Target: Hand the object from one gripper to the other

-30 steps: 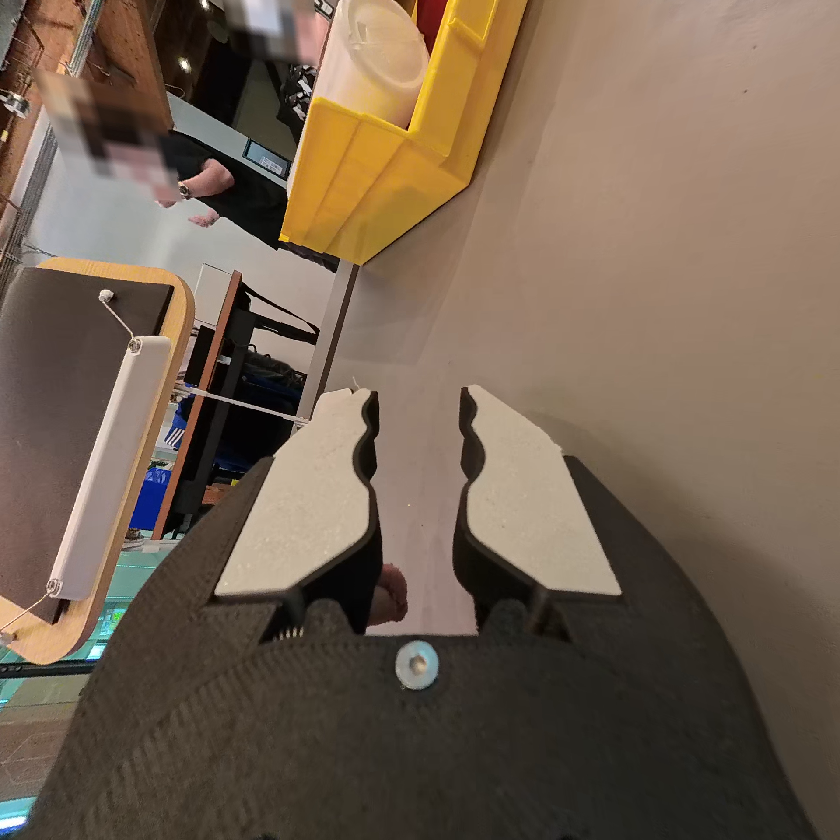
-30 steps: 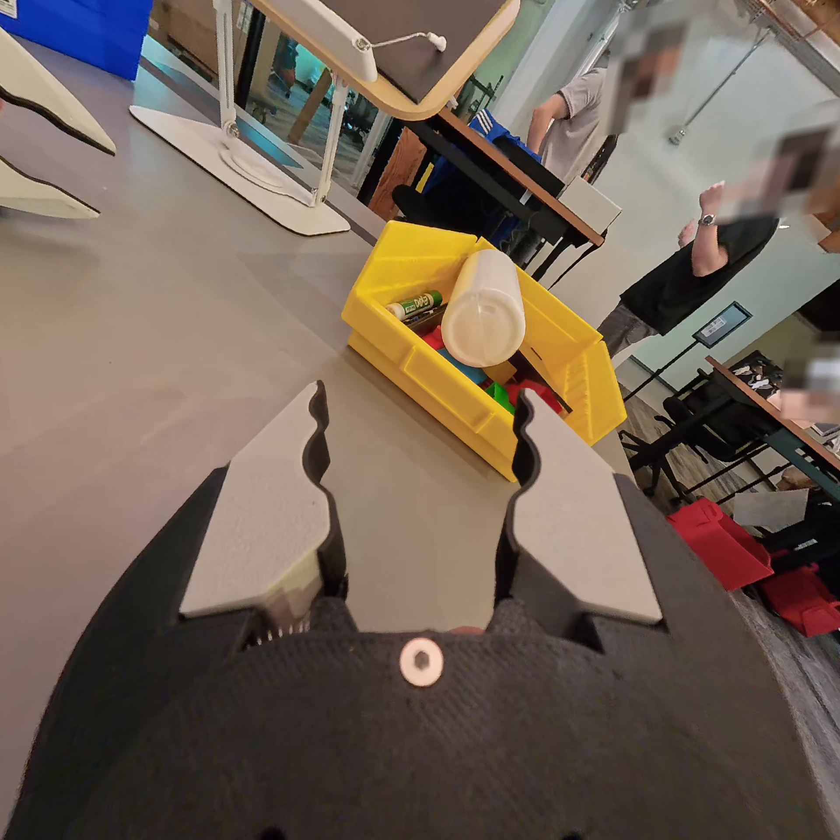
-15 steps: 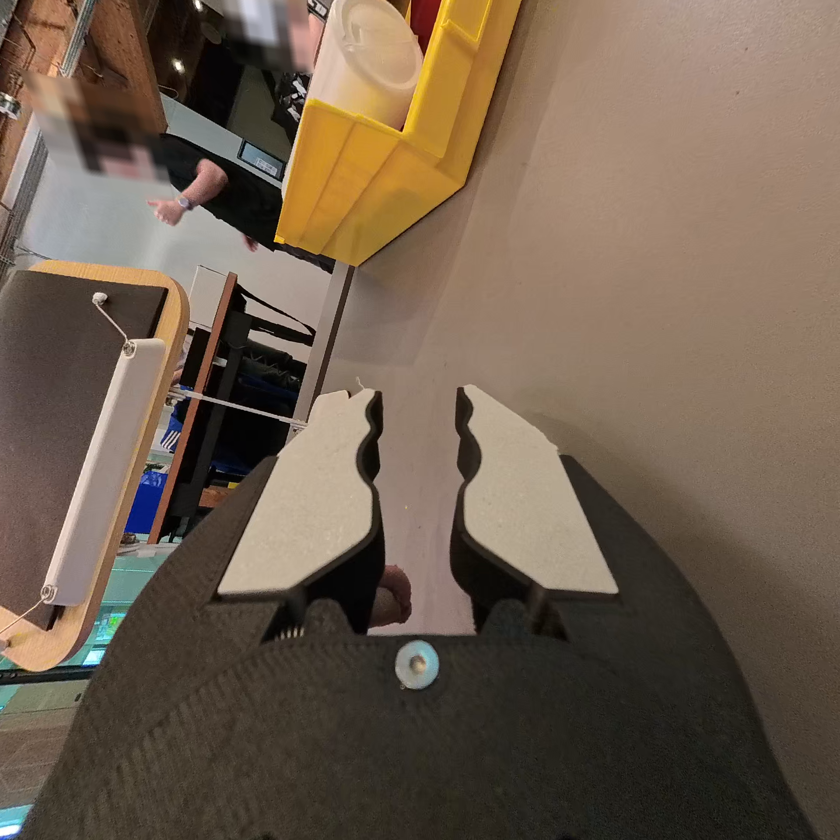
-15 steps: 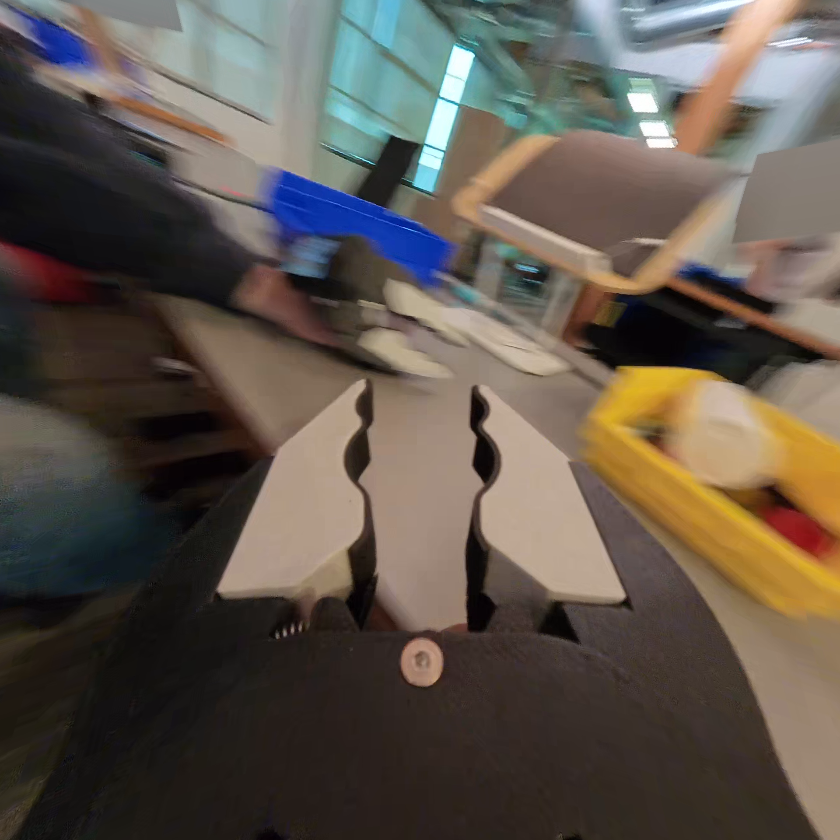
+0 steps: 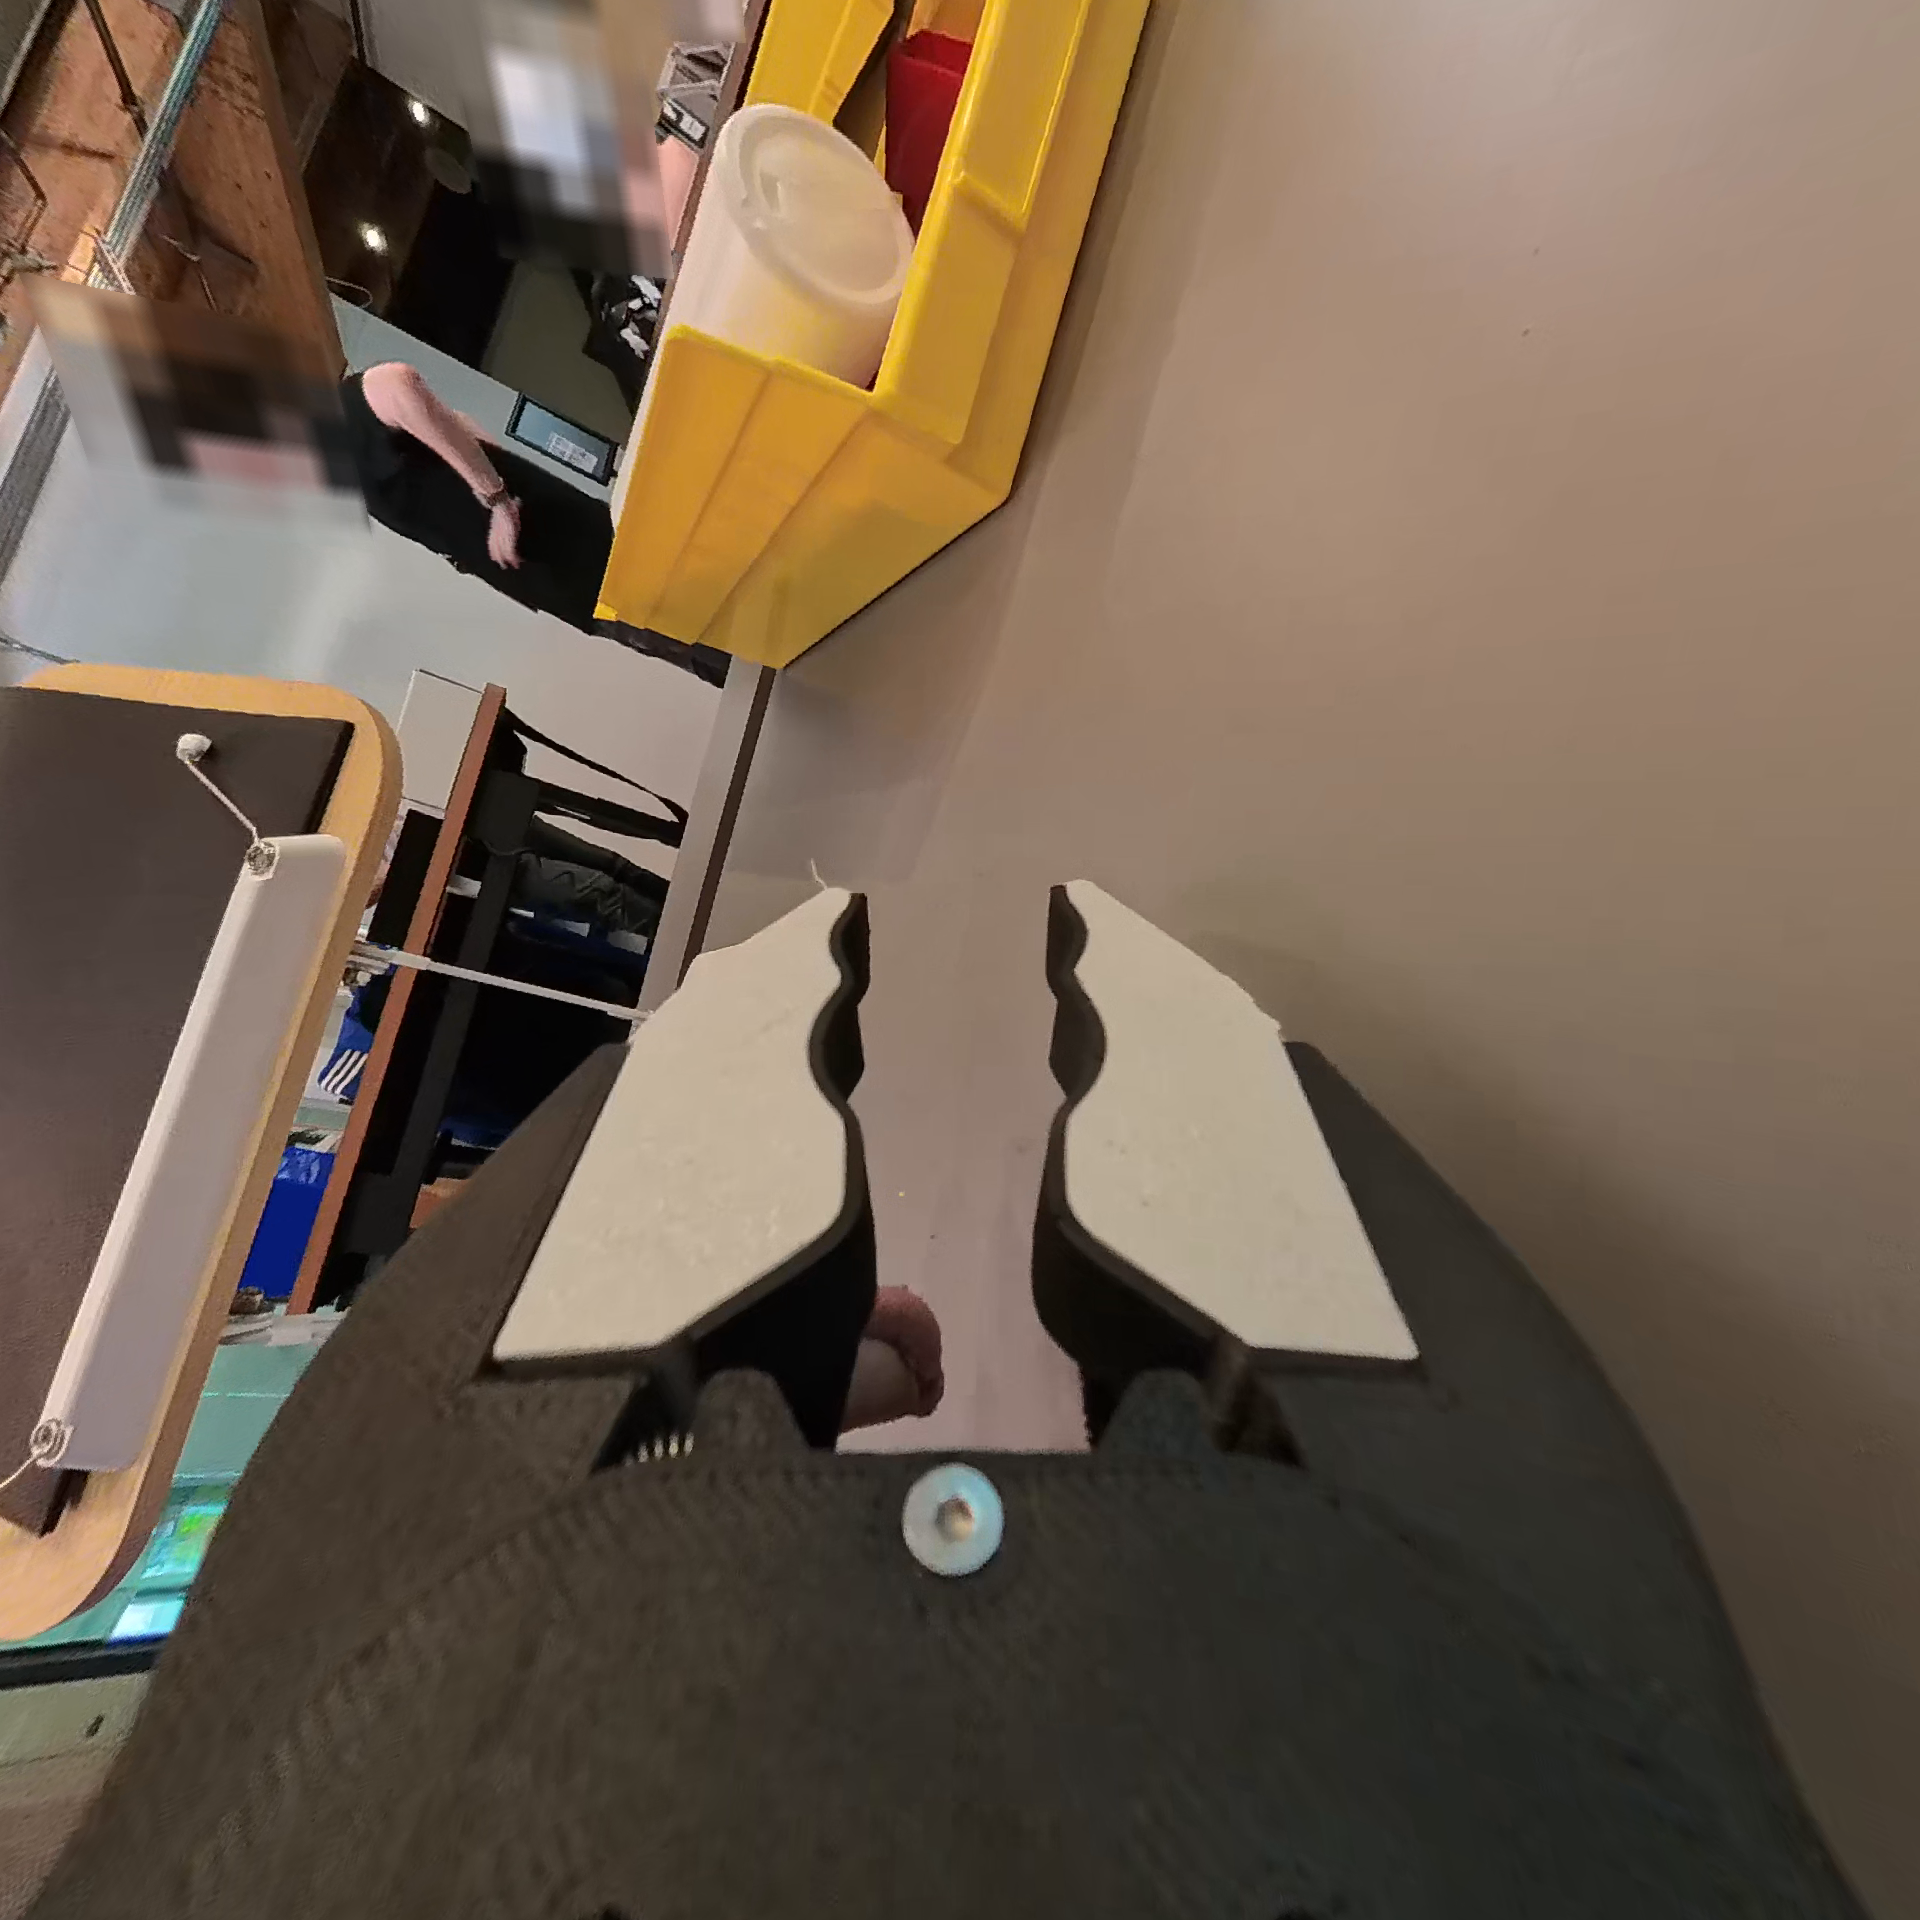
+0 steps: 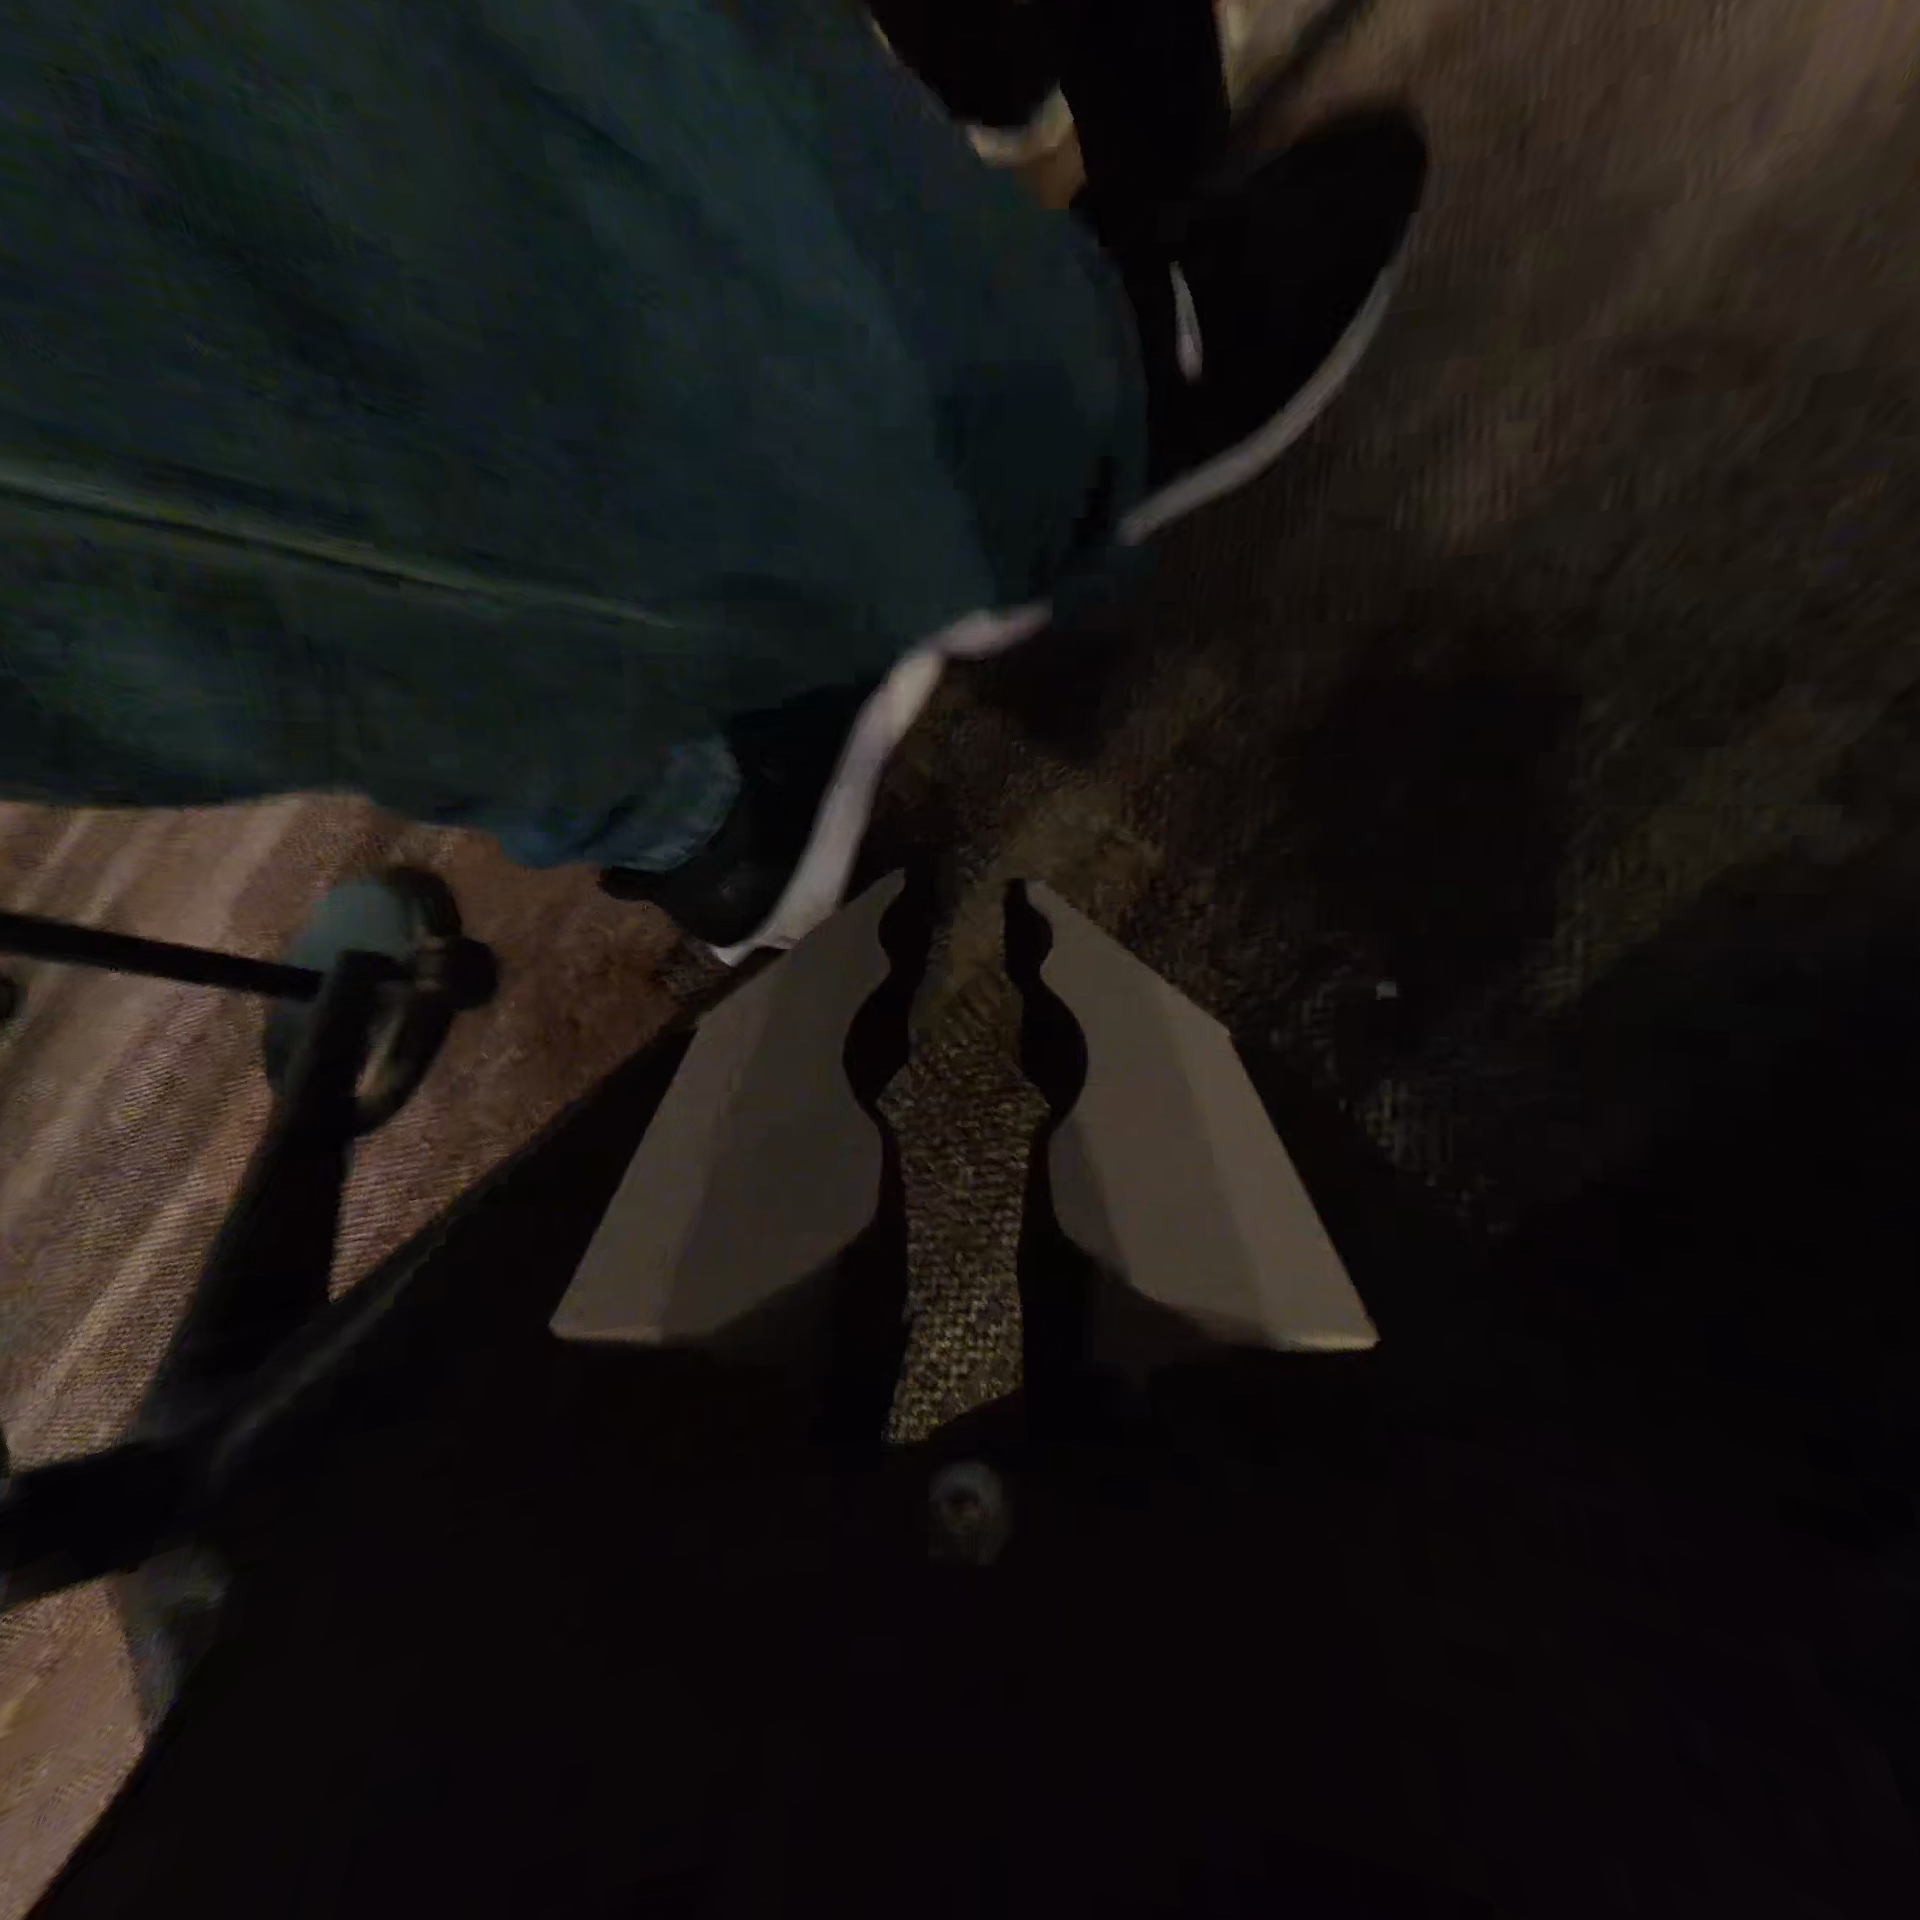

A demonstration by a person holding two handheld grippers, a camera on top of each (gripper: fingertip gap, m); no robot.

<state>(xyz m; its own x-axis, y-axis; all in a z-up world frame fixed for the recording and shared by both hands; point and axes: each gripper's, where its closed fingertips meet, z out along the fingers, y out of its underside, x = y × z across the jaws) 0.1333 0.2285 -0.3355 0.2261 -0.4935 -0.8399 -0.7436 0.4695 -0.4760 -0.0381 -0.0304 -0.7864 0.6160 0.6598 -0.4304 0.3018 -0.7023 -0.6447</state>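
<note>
My left gripper is rolled on its side low over the grey table, jaws partly open and empty. A yellow bin stands farther along the table, with a white plastic cylinder and a red item in it. My right gripper points down at dark carpet off the table. Its jaws are nearly together with a thin gap and hold nothing. The right wrist view is dark and blurred. Neither gripper shows in the other's view.
In the right wrist view a person's dark teal trouser leg, a white-soled shoe and a black chair base are close by. In the left wrist view a wood-edged board and a person lie beyond the table edge.
My right gripper has swung from facing the yellow bin, off the table, down toward the floor, and its jaws have narrowed from wide open. My left gripper has barely moved.
</note>
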